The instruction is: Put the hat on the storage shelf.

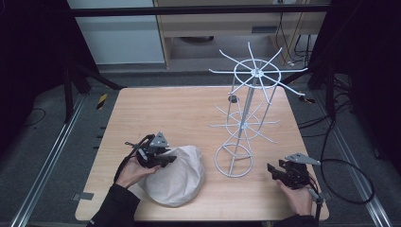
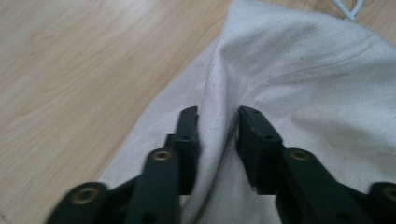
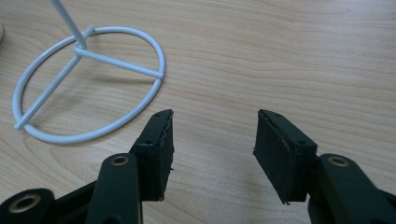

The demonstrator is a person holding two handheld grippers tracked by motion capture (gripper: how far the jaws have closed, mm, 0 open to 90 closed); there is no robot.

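Left gripper (image 2: 217, 133) is clamped on a raised fold of the white cloth (image 2: 299, 79), pads pressing the ridge from both sides; no earlier look to compare. The cloth (image 1: 177, 175) sits bunched at the near-left of the table (image 1: 179, 113), just left of the wire rack (image 1: 246, 118), whose ring base (image 3: 88, 84) stands on the wood. Right gripper (image 3: 212, 140) hovers low over bare table near the front-right corner (image 1: 283, 172), jaws apart with nothing between them, close beside the ring base but not touching it.
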